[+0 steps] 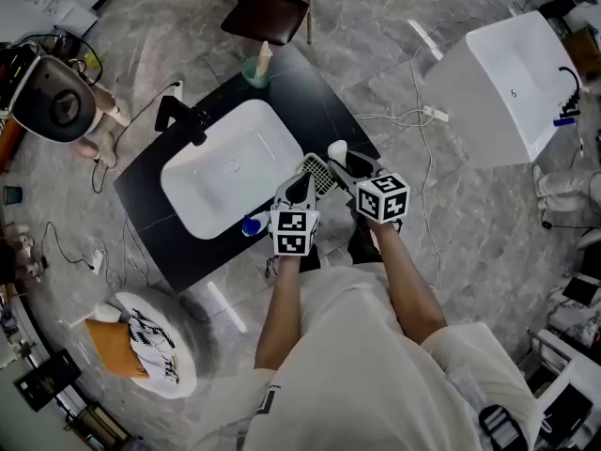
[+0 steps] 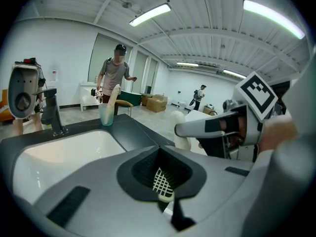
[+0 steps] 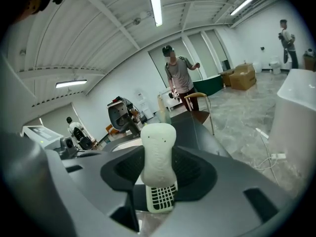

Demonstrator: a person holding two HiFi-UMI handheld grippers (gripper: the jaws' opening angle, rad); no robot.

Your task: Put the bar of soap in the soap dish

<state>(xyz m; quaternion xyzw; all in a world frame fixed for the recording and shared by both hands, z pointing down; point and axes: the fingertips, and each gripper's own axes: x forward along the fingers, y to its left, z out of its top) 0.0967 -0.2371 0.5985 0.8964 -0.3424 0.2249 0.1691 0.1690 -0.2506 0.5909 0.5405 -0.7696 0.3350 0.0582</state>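
Note:
A whitish bar of soap (image 1: 336, 148) (image 3: 158, 152) stands upright between the jaws of my right gripper (image 1: 346, 163) (image 3: 159, 181), which is shut on it. The soap dish (image 1: 320, 173) (image 2: 162, 183) (image 3: 162, 197), pale with a grid-like grate, sits at the right edge of the black counter (image 1: 319, 101). My left gripper (image 1: 302, 182) (image 2: 165, 196) is shut on the dish's near edge. The soap hangs just above and to the right of the dish. In the left gripper view, the right gripper (image 2: 217, 127) shows holding the soap (image 2: 181, 132) past the dish.
A white sink (image 1: 225, 167) fills the counter's middle, with a black faucet (image 1: 183, 118) at its far left and a green cup (image 1: 255, 71) at the back corner. A small blue thing (image 1: 250, 225) lies by the sink's front. A chair (image 1: 268, 12), a white tub (image 1: 507, 83) and floor cables (image 1: 413, 120) surround the counter.

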